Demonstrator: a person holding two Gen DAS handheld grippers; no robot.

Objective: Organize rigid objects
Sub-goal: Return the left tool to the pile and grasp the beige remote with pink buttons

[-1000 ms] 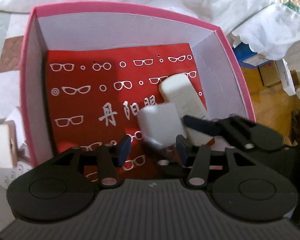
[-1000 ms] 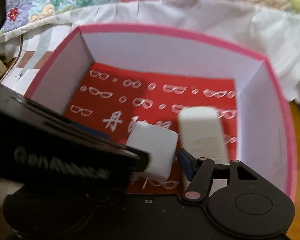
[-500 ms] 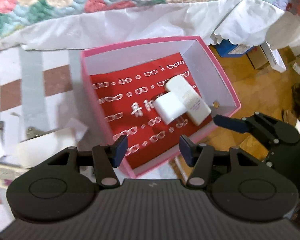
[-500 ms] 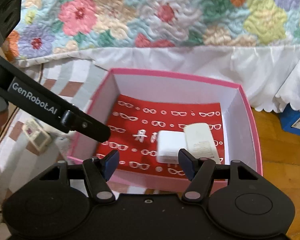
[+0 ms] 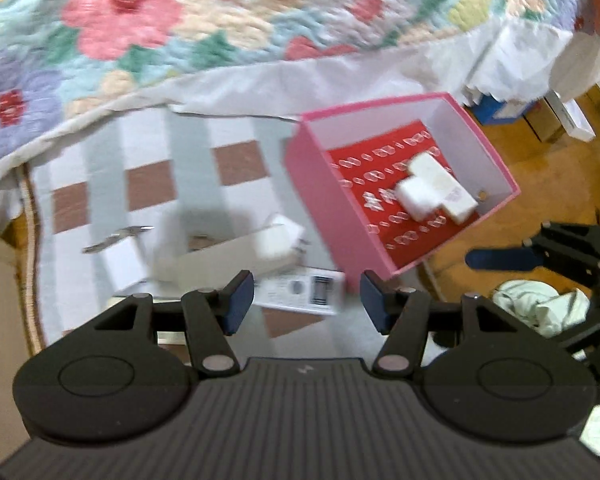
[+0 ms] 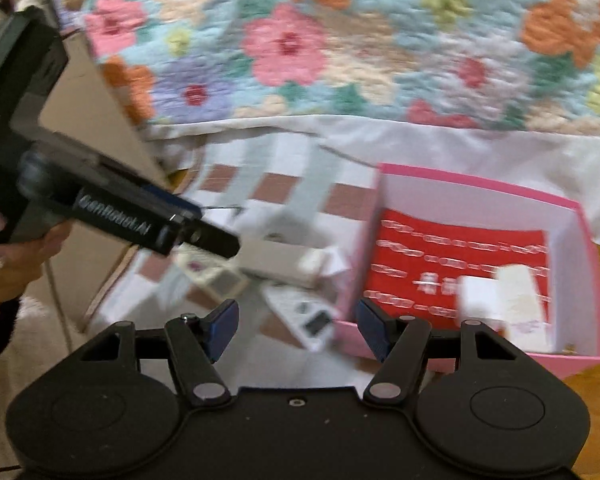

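Observation:
A pink box (image 5: pixel 332 216) with a red glasses-print liner holds a white cube charger (image 5: pixel 414 196) and a longer white block (image 5: pixel 444 184); the box (image 6: pixel 580 280) shows at the right in the right wrist view. Loose white items lie on the checked mat to its left: a long white box (image 5: pixel 220 258), a small white block (image 5: pixel 120 264), a labelled card (image 5: pixel 304 290). My left gripper (image 5: pixel 306 300) is open and empty above the card. My right gripper (image 6: pixel 296 326) is open and empty, left of the box's front corner.
A floral quilt (image 5: pixel 180 12) with a white skirt hangs behind the checked mat (image 5: pixel 188 152). Wooden floor (image 5: pixel 540 184) lies right of the box, with cartons (image 5: pixel 556 116) and a pale cloth (image 5: pixel 540 308). A metal tool (image 5: pixel 116 236) lies on the mat.
Both grippers have pulled up and back out of the pink box and swung left. The cube charger, let go by the left gripper, now rests in the box beside the longer block.

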